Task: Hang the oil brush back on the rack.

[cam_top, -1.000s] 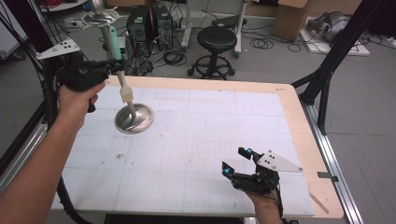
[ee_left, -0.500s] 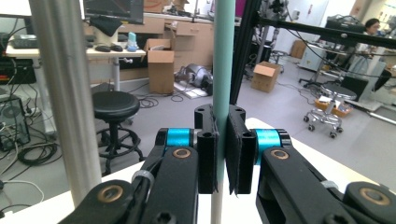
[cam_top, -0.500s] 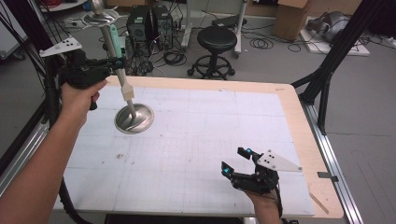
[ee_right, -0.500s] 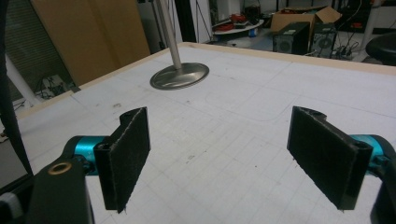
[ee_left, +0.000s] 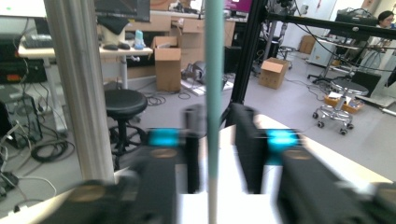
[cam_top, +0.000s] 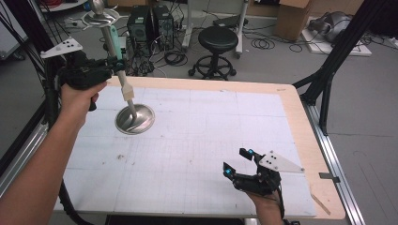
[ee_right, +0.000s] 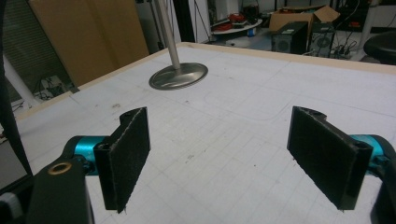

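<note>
Left claw [ee_left: 215,154] blurred – contact w/ teal stem [ee_left: 214,70] unclear; stem's top cut off.

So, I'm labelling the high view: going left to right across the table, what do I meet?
Left gripper → teal-handled tool standing in the round metal base → bare table mat → right gripper.

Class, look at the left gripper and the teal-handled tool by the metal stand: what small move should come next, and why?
Probably draw the left gripper straight back off the teal-handled tool. Its fingers have just been opening. The handle stands upright between them with a gap showing, beside the metal stand, so it seems released.
</note>
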A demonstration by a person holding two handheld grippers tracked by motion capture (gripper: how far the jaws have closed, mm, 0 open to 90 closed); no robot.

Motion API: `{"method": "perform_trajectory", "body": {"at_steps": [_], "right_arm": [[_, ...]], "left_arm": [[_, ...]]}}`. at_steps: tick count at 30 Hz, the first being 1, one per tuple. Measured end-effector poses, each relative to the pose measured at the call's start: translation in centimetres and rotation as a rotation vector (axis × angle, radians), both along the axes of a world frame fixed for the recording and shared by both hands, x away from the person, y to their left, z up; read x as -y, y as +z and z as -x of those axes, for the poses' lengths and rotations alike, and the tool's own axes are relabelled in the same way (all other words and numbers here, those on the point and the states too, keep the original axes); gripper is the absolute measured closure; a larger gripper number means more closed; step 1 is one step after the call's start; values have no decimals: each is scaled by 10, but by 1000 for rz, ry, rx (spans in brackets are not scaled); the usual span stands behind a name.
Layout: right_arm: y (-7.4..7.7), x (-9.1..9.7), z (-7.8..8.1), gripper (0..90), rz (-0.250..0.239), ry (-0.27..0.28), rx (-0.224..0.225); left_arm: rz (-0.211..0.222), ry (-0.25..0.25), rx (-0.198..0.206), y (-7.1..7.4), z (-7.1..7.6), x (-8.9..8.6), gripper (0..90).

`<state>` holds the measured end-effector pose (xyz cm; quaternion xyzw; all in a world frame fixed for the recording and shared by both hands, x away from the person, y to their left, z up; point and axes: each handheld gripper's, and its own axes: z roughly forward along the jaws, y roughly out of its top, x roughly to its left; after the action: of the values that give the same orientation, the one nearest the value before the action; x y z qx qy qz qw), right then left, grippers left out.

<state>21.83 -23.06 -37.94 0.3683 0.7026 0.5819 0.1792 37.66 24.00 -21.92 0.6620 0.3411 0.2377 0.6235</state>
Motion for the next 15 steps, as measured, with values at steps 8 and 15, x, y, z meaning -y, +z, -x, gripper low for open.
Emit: {"method": "perform_trajectory", "body": {"at_steps": [8,15], "right_arm": [[-1,1,0,201,-4,-17,-11],[-5,4,0,201,15,-38,-25]], "left_arm": [[22,5,32,-18,25,-21,381],[15,-46,91,-48,52,-28,248]]}}
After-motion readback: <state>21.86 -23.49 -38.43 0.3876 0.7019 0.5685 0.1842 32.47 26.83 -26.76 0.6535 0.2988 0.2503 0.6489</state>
